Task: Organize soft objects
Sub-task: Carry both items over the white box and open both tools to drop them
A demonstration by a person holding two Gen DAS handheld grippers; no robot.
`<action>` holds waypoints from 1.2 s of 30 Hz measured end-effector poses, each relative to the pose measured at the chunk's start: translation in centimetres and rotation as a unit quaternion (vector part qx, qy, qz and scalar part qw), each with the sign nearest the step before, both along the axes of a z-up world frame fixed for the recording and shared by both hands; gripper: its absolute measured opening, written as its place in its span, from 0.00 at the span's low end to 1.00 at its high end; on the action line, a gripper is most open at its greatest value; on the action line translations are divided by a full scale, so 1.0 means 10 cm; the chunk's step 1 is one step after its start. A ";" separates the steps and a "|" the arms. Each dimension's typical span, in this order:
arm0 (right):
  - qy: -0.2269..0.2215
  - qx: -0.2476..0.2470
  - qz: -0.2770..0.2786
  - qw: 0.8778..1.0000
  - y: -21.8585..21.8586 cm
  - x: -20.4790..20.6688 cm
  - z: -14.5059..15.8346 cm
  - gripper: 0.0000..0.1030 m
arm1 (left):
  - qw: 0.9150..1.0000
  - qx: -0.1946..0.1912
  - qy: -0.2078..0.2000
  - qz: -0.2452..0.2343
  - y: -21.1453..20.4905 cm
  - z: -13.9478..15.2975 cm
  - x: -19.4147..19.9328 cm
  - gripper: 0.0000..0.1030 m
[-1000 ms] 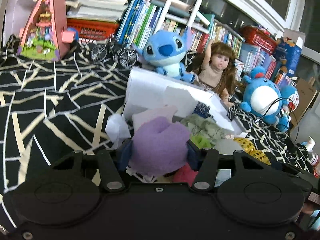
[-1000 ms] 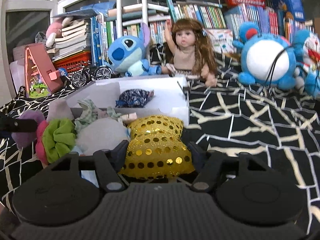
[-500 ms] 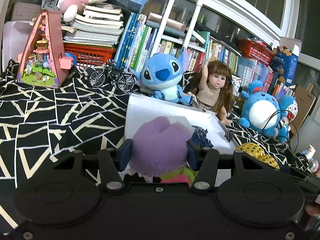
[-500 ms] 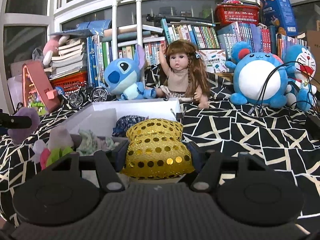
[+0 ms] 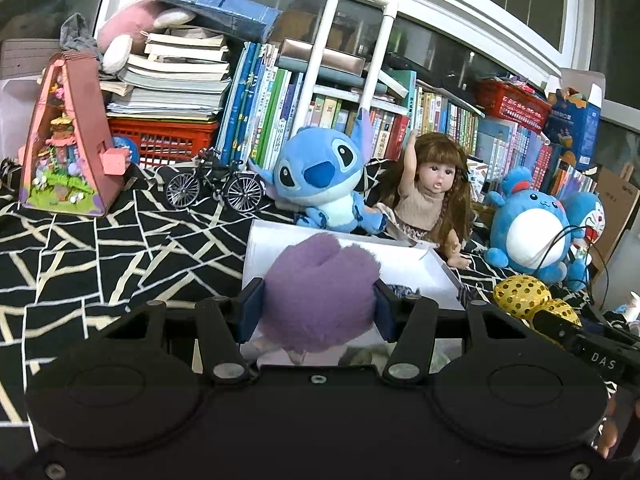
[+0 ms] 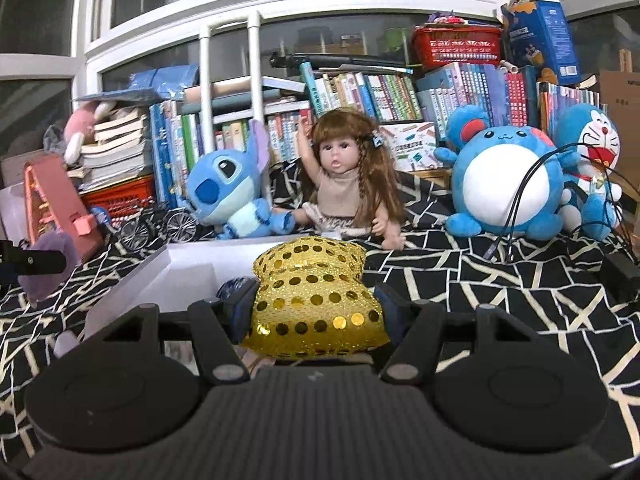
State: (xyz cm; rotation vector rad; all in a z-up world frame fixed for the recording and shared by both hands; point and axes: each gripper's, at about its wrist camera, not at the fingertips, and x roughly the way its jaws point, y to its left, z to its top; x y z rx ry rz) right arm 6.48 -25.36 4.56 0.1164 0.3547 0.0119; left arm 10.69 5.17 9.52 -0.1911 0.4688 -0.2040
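A fluffy purple scrunchie (image 5: 320, 280) sits pressed between the blue pads of my left gripper (image 5: 318, 310), held up in front of the white open box (image 5: 424, 276). My right gripper (image 6: 316, 314) is shut on a gold sequin scrunchie (image 6: 312, 280), raised just before the same white box (image 6: 188, 276). A dark blue patterned soft piece (image 6: 234, 286) lies inside the box. The gold scrunchie (image 5: 520, 294) shows at the lower right of the left wrist view. The purple scrunchie (image 6: 54, 254) shows at the left edge of the right wrist view.
Behind the box sit a blue Stitch plush (image 6: 228, 188), a doll (image 6: 344, 184), a round blue plush (image 6: 504, 188) and a Doraemon plush (image 6: 592, 168). A model bicycle (image 5: 216, 186) and a pink toy house (image 5: 68, 148) stand left. Black cables (image 6: 520, 208) trail right.
Both grippers have risen with their scrunchies still gripped. The heap of other soft pieces in front of the box has dropped out of sight behind the grippers.
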 end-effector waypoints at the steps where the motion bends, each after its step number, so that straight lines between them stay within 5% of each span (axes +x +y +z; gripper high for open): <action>1: 0.002 0.001 -0.002 1.000 0.00 0.04 0.02 0.64 | 1.000 0.000 0.001 0.000 -0.01 0.02 0.05 0.52; 12: 0.028 0.007 -0.025 0.999 0.09 0.60 0.13 0.64 | 0.999 0.015 0.041 0.005 -0.12 0.00 0.75 0.52; 18: 0.076 0.014 -0.017 0.997 0.22 1.01 -0.02 0.64 | 0.995 0.018 0.094 0.004 -0.23 -0.21 1.15 0.52; 36: 0.123 -0.001 -0.023 0.992 0.40 1.36 -0.29 0.64 | 0.990 0.009 0.142 0.002 -0.41 -0.58 1.54 0.52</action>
